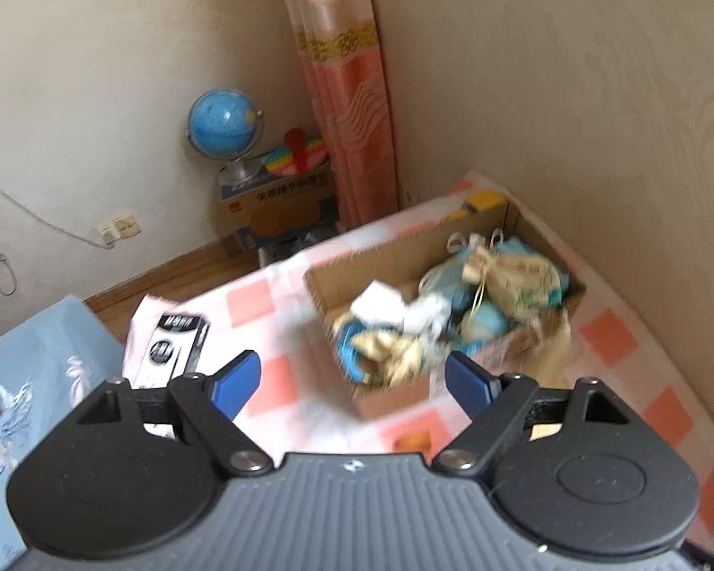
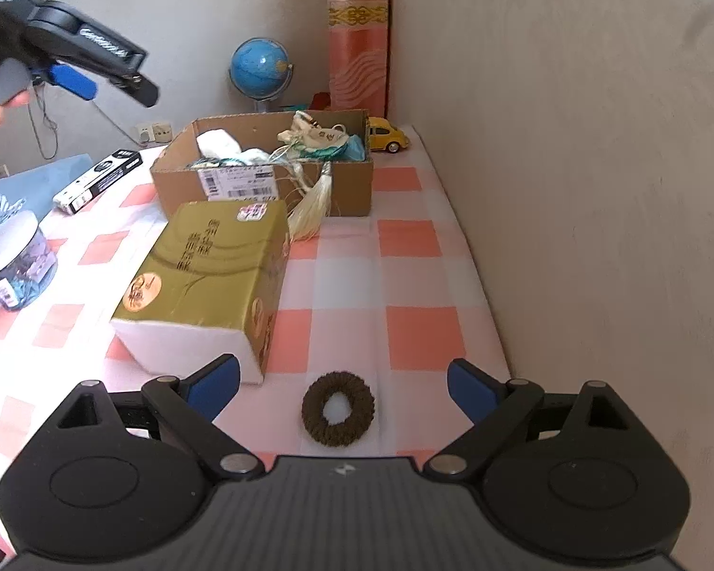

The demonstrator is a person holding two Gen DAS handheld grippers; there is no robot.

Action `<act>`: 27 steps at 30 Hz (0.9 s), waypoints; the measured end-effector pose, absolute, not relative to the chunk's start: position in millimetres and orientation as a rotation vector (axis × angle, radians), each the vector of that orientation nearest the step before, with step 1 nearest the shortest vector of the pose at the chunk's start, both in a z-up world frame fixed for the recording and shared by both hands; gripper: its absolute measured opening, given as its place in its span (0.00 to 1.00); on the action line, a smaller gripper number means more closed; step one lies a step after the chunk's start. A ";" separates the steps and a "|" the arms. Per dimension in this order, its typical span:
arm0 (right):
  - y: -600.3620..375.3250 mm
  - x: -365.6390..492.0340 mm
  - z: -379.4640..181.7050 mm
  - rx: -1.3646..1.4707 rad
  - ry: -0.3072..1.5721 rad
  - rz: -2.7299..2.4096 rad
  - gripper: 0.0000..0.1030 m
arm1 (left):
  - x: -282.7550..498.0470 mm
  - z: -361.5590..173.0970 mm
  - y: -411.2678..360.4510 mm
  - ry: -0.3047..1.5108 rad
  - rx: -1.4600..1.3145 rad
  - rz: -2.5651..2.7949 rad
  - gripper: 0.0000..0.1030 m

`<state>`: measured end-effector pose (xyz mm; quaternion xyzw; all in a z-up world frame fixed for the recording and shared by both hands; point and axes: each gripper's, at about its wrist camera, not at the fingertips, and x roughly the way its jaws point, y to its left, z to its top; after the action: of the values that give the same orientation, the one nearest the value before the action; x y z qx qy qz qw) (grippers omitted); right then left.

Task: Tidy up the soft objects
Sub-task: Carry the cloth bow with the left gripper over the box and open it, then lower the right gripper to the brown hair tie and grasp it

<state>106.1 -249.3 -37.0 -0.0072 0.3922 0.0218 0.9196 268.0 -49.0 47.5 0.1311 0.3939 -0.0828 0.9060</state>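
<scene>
Scrunchie (image 2: pixel 338 410) on checked tablecloth (image 2: pixel 407 280) (beige walls), both tongs (image 1: pixel 352 383) (image 2: pixel 342 388) released, empty.

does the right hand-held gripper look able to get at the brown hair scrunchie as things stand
Probably yes: the right hand-held gripper is open, with the brown scrunchie lying flat on the checked cloth between its fingers; the gold box sits off to the left.

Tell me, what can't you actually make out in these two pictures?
- Soft things in the cardboard box: blurred in the left wrist view, heaped over one another.
- Print on the gold carton: too small in the right wrist view.
- Table under the brown hair ring: its near part is hidden by the right gripper.
</scene>
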 end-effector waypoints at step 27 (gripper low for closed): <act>-246.0 99.1 -86.9 -0.048 0.834 0.039 0.72 | 193.9 -36.4 -21.4 0.858 0.147 -0.131 0.86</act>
<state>99.1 -246.0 -86.9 -0.0234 0.4049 0.0191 0.9139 193.9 -21.4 -36.4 0.0710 0.4152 -0.0635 0.9047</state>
